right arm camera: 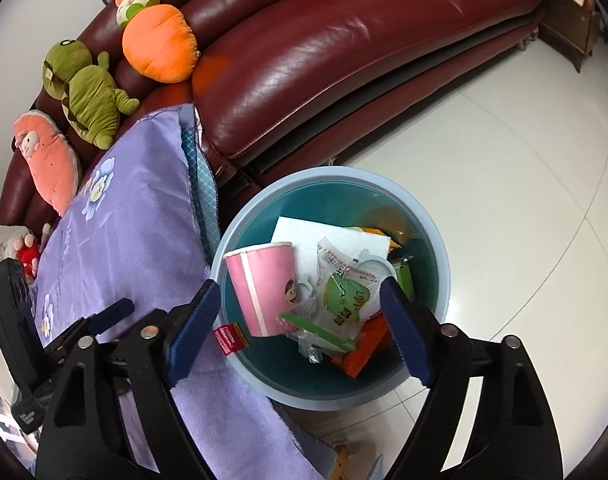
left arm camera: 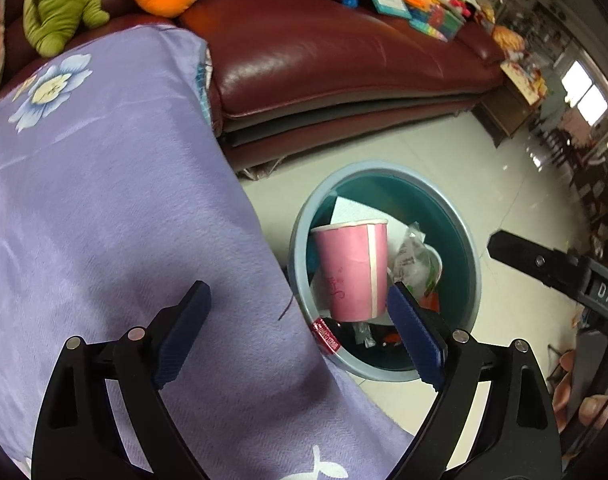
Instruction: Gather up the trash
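A pale blue round trash bin (left arm camera: 474, 276) (right arm camera: 442, 256) stands on the floor beside a table under a purple cloth (left arm camera: 116, 216) (right arm camera: 136, 216). Inside lie a pink paper cup (left arm camera: 354, 268) (right arm camera: 264, 286), white paper (right arm camera: 304, 236), a clear green-printed wrapper (right arm camera: 344, 292) and orange packaging (right arm camera: 364, 350). My left gripper (left arm camera: 300, 336) is open and empty, over the cloth edge and the bin's near rim. My right gripper (right arm camera: 300, 328) is open and empty above the bin; it also shows in the left wrist view (left arm camera: 552, 268).
A dark red leather sofa (left arm camera: 344, 52) (right arm camera: 344, 40) runs behind the bin, with plush toys (right arm camera: 88, 96) and an orange cushion (right arm camera: 160, 42) at its left, books and toys (left arm camera: 420, 0) at its right. Glossy white floor tiles (right arm camera: 524, 200) lie to the right.
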`<state>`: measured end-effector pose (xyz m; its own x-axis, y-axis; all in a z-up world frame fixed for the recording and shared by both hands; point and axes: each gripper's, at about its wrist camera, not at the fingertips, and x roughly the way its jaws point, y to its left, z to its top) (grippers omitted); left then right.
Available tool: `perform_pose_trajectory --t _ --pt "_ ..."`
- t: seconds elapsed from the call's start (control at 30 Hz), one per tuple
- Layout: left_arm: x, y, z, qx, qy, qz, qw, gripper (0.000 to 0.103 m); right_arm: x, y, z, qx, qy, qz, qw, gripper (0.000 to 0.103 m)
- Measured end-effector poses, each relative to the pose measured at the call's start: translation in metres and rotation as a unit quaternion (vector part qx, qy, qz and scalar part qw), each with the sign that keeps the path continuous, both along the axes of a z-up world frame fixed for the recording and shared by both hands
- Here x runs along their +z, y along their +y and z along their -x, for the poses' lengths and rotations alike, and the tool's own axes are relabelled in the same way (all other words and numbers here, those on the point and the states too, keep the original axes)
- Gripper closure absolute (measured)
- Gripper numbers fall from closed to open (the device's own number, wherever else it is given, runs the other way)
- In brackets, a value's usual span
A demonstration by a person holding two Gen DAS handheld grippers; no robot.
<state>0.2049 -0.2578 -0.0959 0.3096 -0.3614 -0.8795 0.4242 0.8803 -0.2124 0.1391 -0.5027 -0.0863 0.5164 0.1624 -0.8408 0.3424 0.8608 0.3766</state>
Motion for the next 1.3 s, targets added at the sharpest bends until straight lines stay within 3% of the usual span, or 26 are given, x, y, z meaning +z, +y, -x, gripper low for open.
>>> perform_pose_trajectory --t 0.43,0.6,0.7,1.3 --pt "0.022 0.017 0.026 -0.002 -0.034 -0.028 0.999 0.013 0.017 0.02 0.034 0.021 0.001 0.017 1.0 0.007" --pt "0.039 0.025 0.041 0.003 -0.047 -0.028 0.9985 0.012 0.032 0.036 0.051 0.037 -0.003 0.041 0.998 0.007" --pt "0.049 0.032 0.05 0.007 -0.051 -0.033 0.9981 0.004 0.042 0.045 0.064 0.041 -0.008 0.054 0.998 0.007" --pt "0.081 0.09 0.092 0.042 -0.063 -0.007 0.9971 0.004 0.08 0.092 0.129 0.054 -0.034 0.11 0.992 0.007"
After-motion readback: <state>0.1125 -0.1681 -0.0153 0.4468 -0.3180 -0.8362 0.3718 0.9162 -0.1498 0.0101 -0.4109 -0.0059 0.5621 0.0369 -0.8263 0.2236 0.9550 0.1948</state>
